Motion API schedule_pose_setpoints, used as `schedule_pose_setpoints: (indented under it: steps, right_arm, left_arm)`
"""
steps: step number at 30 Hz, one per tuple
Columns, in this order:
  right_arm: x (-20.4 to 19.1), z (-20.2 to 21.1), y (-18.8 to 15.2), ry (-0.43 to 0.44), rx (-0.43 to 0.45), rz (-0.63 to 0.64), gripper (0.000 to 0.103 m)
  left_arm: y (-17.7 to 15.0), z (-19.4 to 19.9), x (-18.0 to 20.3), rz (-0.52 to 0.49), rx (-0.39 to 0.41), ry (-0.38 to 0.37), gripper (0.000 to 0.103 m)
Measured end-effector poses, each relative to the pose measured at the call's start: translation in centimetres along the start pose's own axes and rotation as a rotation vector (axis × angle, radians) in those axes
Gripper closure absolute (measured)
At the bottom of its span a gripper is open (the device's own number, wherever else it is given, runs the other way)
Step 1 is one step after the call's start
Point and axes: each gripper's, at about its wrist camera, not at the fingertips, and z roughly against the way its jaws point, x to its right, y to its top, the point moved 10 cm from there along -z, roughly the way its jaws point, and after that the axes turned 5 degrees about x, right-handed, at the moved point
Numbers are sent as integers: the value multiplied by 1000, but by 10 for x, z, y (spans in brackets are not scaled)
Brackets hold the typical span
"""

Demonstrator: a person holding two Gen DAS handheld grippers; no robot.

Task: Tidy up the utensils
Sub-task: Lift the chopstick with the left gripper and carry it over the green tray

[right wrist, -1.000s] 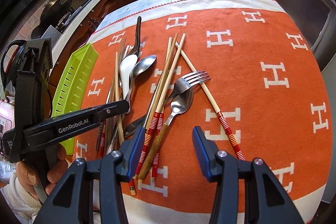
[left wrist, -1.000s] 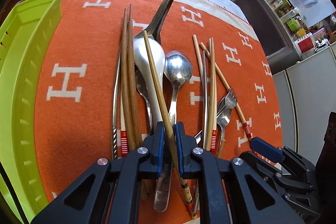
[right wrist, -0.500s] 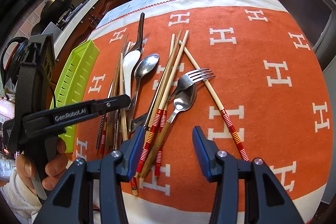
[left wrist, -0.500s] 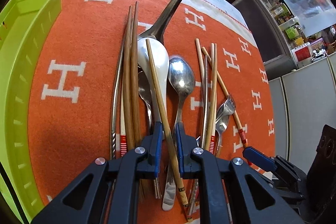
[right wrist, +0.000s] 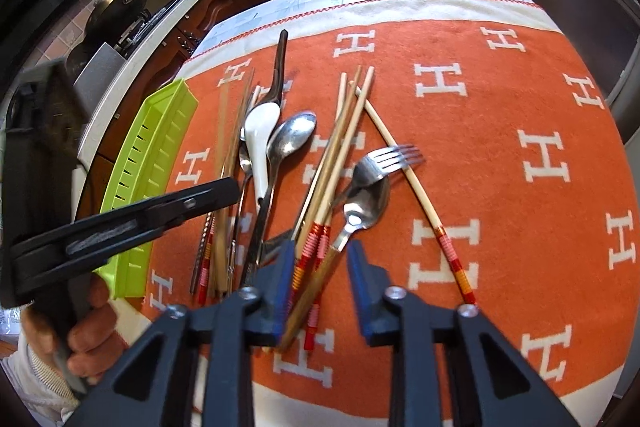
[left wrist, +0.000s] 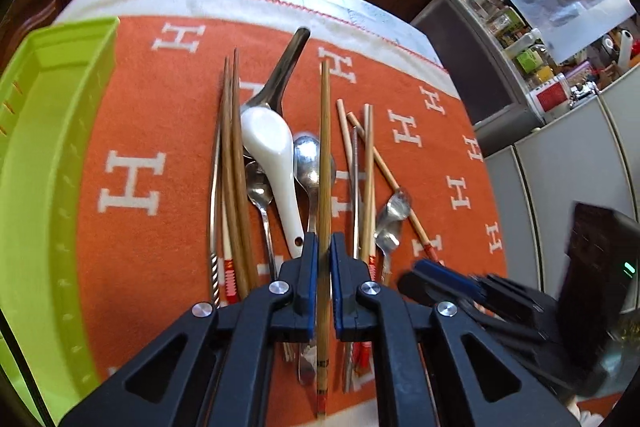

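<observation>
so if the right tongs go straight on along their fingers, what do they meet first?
Probably the red-banded chopsticks lying between the right tongs, which have just been closing but look not yet clamped. Just beyond lies the spoon. Depth is unclear.

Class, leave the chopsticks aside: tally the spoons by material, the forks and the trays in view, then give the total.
White ceramic spoon: 1
Metal spoons: 4
Fork: 1
Green tray: 1
Total: 7
</observation>
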Motion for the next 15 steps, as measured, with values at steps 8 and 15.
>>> schedule_pose_setpoints:
  steps: [8,15]
  right_arm:
    - [2,-24,12,24,-30,-58,83]
    - [2,-39,8,42,-54,-85,90]
  left_arm:
    - [31,98,-14,3,103,1,99]
    - [40,177,-47,33,190,41,99]
